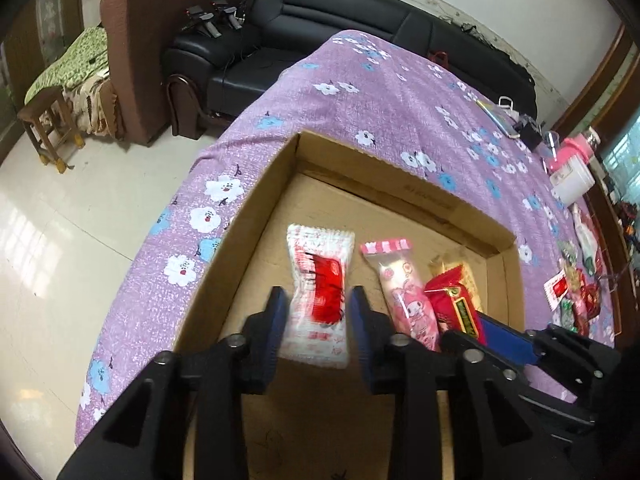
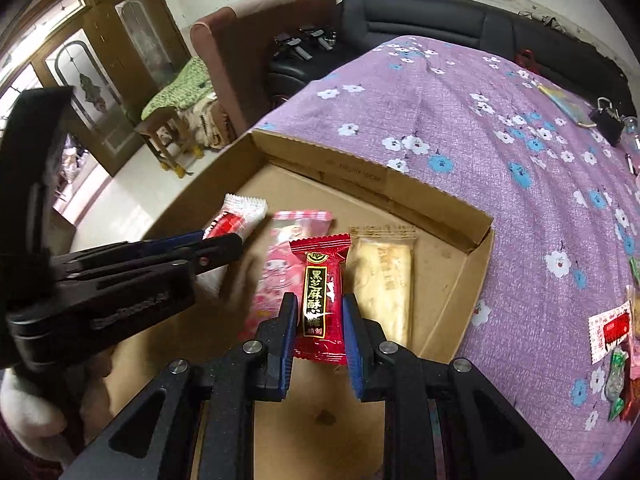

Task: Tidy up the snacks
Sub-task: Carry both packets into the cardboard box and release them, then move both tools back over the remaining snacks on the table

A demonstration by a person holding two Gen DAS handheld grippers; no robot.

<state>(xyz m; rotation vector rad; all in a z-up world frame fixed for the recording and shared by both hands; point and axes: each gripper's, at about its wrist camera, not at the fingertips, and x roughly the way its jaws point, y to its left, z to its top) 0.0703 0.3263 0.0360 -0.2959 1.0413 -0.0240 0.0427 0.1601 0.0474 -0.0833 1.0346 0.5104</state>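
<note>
Crowding cardboard tray (image 2: 476,224): pink packet (image 2: 276,264), yellow packet (image 2: 384,280).

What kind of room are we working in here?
Most likely a home living room: a black leather sofa and a brown armchair stand behind a table under a purple flowered cloth, with tiled floor alongside.

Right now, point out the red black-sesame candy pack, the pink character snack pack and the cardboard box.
red black-sesame candy pack (image 2: 320,292): right wrist view, middle of its black label.
pink character snack pack (image 1: 404,292): left wrist view, centre of the wrapper.
cardboard box (image 2: 360,172): right wrist view, far wall.
</note>
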